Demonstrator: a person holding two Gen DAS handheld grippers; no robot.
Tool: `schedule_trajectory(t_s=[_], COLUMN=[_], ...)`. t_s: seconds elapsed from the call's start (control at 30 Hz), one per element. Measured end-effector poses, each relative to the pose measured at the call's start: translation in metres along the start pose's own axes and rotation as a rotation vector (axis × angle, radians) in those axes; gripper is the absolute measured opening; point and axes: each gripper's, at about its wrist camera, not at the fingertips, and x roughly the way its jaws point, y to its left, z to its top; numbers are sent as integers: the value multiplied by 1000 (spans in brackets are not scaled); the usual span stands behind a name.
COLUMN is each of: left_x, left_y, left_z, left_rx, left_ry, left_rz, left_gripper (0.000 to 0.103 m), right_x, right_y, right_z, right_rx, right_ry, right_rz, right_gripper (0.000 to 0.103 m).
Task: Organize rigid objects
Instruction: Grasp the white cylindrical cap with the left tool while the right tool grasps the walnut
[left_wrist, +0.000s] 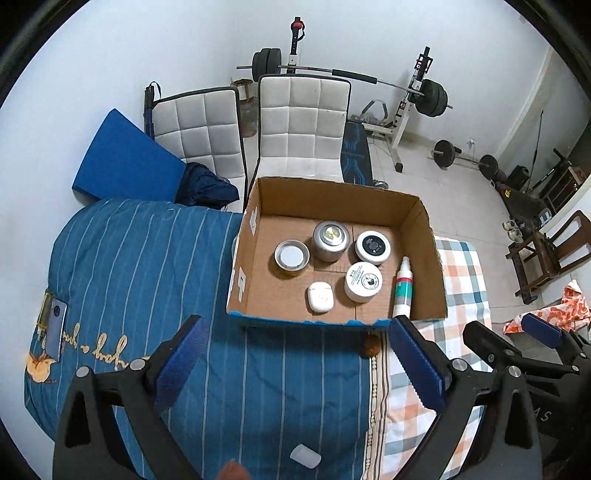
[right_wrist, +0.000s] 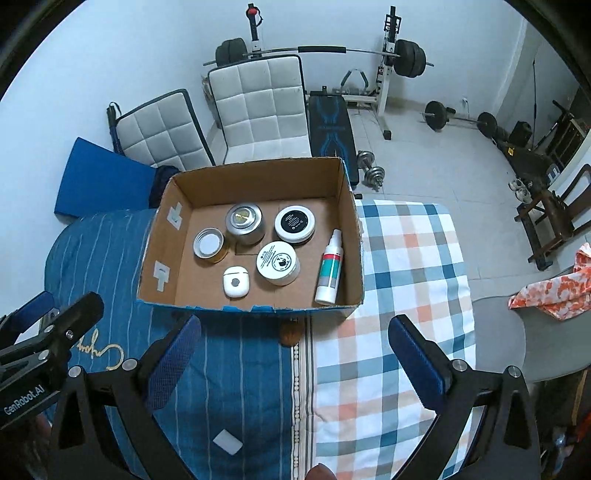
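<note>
Box (right_wrist: 343, 236) sits on the bed, open top, straddling the blue striped cover (right_wrist: 229, 369) and the checked sheet (right_wrist: 406, 295). Inside, all standing apart on the cardboard floor: silver tin (right_wrist: 243, 219) at the back, black-lid jar (right_wrist: 294, 222) to its right, open tin (right_wrist: 208, 244) to its left, white jar (right_wrist: 277, 262) in the middle, earbud case (right_wrist: 235, 282) near the front wall, spray bottle (right_wrist: 330, 271) lying along the right wall.

Outside the box: small brown lump (right_wrist: 289, 335) just in front of the front wall, white eraser-like block (right_wrist: 227, 441) on the striped cover nearer the cameras, phone (left_wrist: 55, 328) at the cover's left edge.

Left tool (left_wrist: 295, 365): jaws spread wide, nothing between them, above the striped cover. Right tool (right_wrist: 291, 363): jaws wide apart too, empty, above the seam between cover and sheet. Both look down at the box from above.

Room: white tile floor, white walls. Two white quilted chairs (right_wrist: 262, 107) beyond the bed, blue mat (left_wrist: 125, 155) against the wall, bench press with barbell (right_wrist: 321, 50), dumbbells (right_wrist: 369, 166) on the floor, dark wooden chair (right_wrist: 554, 214) at right, orange patterned cloth (right_wrist: 554, 295).
</note>
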Motion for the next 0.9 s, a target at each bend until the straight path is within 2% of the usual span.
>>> schedule_trajectory(t_s=[0.1, 0.2, 0.3, 0.4, 0.5, 0.53, 0.6, 0.7, 0.73, 0.77, 0.83, 0.9], left_x=[-6, 2, 28, 75, 122, 138, 164, 189, 194, 199, 206, 212], left_y=[0, -2, -2, 1, 12, 17, 24, 26, 25, 24, 21, 17], left_z=[-11, -35, -78, -131, -178, -193, -217, -235, -237, -239, -240, -242], left_rx=[1, 24, 41, 50, -62, -128, -238, -330, -349, -360, -357, -343], left_ry=[9, 76, 189, 387, 583, 648, 733, 786, 790, 792, 790, 794], left_rz=[-2, 23, 43, 45, -38, -90, -136, -167, -175, -172, -160, -136], left_gripper=[101, 101, 100, 100, 87, 82, 77, 71, 65, 51, 35, 32], right_x=[-3, 12, 40, 69, 94, 100, 114, 130, 135, 141, 148, 153], right_y=[-4, -14, -26, -39, -50, -52, -57, -61, -62, -61, -61, -60], right_z=[-14, -41, -76, -112, -143, -152, -167, -178, -180, -181, -182, -181], right_rx=[2, 8, 18, 45, 67, 74, 86, 101, 103, 105, 114, 121], right_ry=[13, 82, 184, 296, 373, 394, 421, 447, 452, 460, 469, 470], right_rz=[7, 15, 7, 0, -3, -5, -11, -19, -24, -25, -16, -1], right_gripper=[103, 103, 103, 103, 103, 103, 103, 103, 103, 103, 103, 103])
